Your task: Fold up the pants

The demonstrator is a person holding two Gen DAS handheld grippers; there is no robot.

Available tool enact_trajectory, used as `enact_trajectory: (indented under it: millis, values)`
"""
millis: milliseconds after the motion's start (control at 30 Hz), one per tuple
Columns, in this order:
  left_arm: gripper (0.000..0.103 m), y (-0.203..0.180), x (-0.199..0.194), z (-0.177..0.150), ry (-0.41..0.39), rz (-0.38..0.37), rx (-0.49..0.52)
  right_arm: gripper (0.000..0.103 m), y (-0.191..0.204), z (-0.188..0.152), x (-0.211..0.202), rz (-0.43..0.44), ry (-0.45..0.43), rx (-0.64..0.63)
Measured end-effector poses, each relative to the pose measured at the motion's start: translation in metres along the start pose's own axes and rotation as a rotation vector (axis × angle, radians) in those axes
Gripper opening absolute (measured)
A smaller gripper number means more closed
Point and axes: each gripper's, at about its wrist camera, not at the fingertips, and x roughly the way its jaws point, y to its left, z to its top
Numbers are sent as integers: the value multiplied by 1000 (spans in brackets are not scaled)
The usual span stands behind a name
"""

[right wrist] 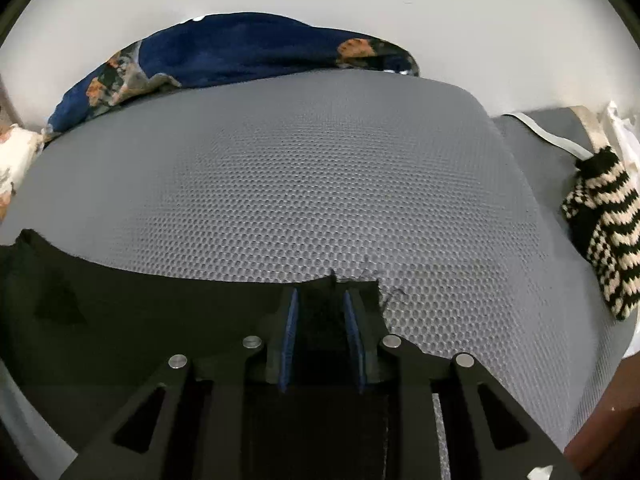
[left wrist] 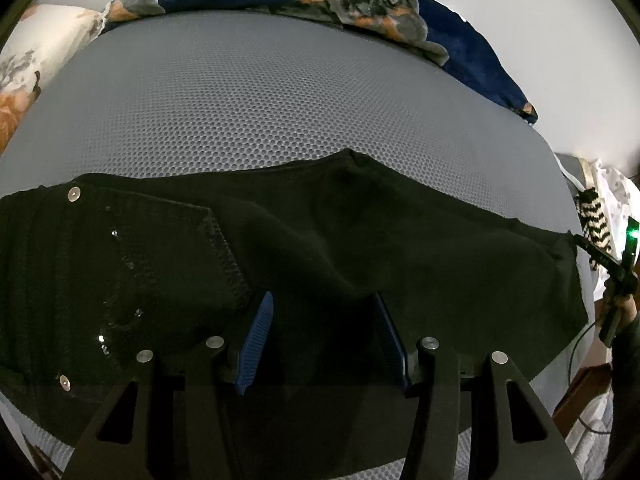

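Observation:
Black pants (left wrist: 304,248) lie across the near part of a grey mesh mattress (left wrist: 256,112), waist with metal rivets at the left, leg stretching right. My left gripper (left wrist: 324,300) is open, its blue-padded fingers (left wrist: 258,336) resting on the cloth near the pocket seam. In the right wrist view the pants' leg end (right wrist: 160,308) lies at the lower left. My right gripper (right wrist: 320,296) has its fingers (right wrist: 290,332) close together around the frayed hem corner. The right gripper also shows at the far right of the left wrist view (left wrist: 612,276).
A dark blue patterned blanket (left wrist: 360,4) is bunched along the mattress's far edge, also seen in the right wrist view (right wrist: 240,52). A black-and-cream zigzag knit (right wrist: 604,232) lies at the right edge. A floral pillow (left wrist: 36,64) sits far left.

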Motion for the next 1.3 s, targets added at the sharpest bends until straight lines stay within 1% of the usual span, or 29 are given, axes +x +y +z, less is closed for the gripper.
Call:
enact_trajectory:
  millis: [100, 167, 200, 333, 400, 433, 500, 567, 600, 667, 767, 900, 933, 1000, 1100, 1200, 1300]
  values:
    - [53, -2, 1, 0, 3, 2, 9, 23, 2, 2, 5, 12, 8, -31]
    - [53, -3, 2, 1, 6, 1, 13, 23, 2, 5, 11, 53, 35, -36]
    - [53, -4, 2, 1, 7, 4, 14, 22, 2, 7, 15, 59, 50, -41]
    - [53, -7, 1, 2, 3, -3, 21, 22, -2, 13, 23, 35, 73, -56]
    - [53, -8, 1, 2, 2, -7, 26, 25, -7, 14, 24, 40, 72, -45]
    - [53, -9, 2, 2, 4, -6, 28, 25, -9, 14, 24, 51, 73, -38]
    - [53, -11, 4, 2, 11, 0, 32, 26, -11, 13, 26, 102, 86, -24]
    - [53, -12, 5, 2, 15, 4, 33, 27, -9, 11, 25, 120, 84, -38]
    - [53, -13, 5, 2, 18, 6, 35, 30, -9, 10, 25, 137, 86, -43]
    - [53, -14, 6, 3, 20, 10, 37, 30, -12, 9, 24, 186, 91, -40]
    - [53, -15, 7, 4, 24, 14, 38, 30, -14, 8, 25, 204, 99, -50]
    - [53, -17, 9, 4, 26, 20, 36, 30, -24, 11, 30, 247, 75, 36]
    - [53, -18, 8, 4, 26, 20, 37, 30, -25, 12, 30, 259, 75, 51]
    - [53, -18, 8, 4, 26, 17, 37, 25, -28, 12, 30, 282, 82, 63]
    - [53, -18, 9, 4, 28, 20, 35, 22, -31, 10, 30, 315, 121, 59]
    - [53, -18, 10, 6, 31, 22, 36, 22, -32, 7, 29, 362, 146, 61]
    - [53, -20, 10, 7, 32, 22, 42, 22, -31, 6, 31, 395, 152, 58]
